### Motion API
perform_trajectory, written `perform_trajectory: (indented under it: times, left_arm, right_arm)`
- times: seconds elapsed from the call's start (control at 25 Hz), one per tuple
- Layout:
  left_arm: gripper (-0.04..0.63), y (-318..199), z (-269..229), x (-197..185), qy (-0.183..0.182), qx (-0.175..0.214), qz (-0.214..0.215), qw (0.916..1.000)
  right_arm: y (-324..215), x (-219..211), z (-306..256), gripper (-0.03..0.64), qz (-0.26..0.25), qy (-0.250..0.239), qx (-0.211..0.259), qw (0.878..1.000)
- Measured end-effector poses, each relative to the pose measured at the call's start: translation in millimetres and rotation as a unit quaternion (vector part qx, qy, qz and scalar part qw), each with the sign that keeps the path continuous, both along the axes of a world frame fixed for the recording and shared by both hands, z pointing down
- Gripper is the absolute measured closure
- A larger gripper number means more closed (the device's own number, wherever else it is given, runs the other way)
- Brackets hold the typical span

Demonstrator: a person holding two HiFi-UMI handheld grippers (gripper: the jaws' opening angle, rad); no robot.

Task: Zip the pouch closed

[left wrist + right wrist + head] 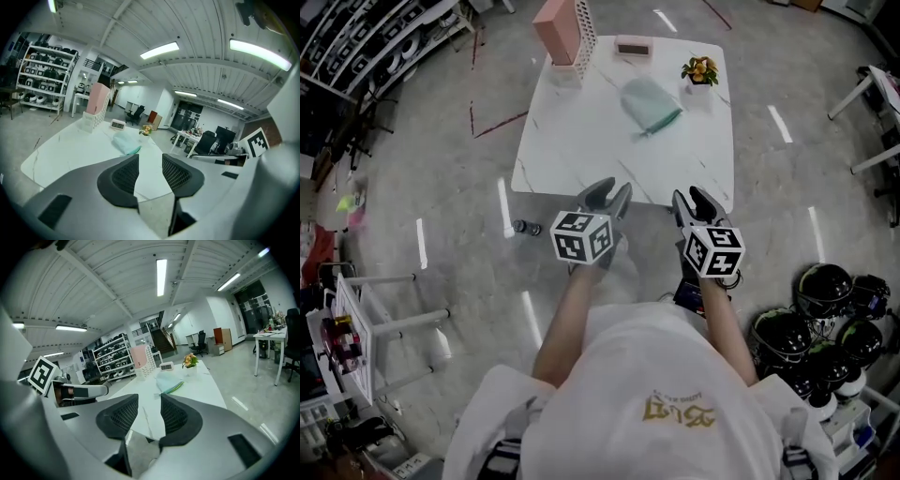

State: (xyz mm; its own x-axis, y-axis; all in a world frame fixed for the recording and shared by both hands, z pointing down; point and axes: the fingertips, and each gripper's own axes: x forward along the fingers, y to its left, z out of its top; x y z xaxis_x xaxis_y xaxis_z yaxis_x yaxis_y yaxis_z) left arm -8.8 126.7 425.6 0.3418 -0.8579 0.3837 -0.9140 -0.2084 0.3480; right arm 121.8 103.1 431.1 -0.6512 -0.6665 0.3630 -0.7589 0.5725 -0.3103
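Both the left gripper (614, 189) and the right gripper (690, 196) hung by the near edge of the bench (572, 155), fingers apart and empty, likely ready to reach the green pouch (652, 103) lying near its far side.

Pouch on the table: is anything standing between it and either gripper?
Nothing visible does. Only bare table lies between the pouch and the open left gripper and right gripper, both empty.
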Motion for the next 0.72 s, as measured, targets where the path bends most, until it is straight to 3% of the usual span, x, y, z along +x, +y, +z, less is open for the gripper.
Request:
perform_trajectory:
  times: [0.36, 0.72]
  left_arm:
    - [0.431, -106, 29, -57, -0.009, -0.037, 0.074, 0.9965]
    - [0.437, -156, 66, -66, -0.012, -0.07, 0.141, 0.9875]
  right_arm:
    - [-87, -54, 22, 0.469, 0.068, 0.029, -0.03, 0.997]
    - [-120, -70, 51, 0.465, 0.101, 0.071, -0.052, 0.991]
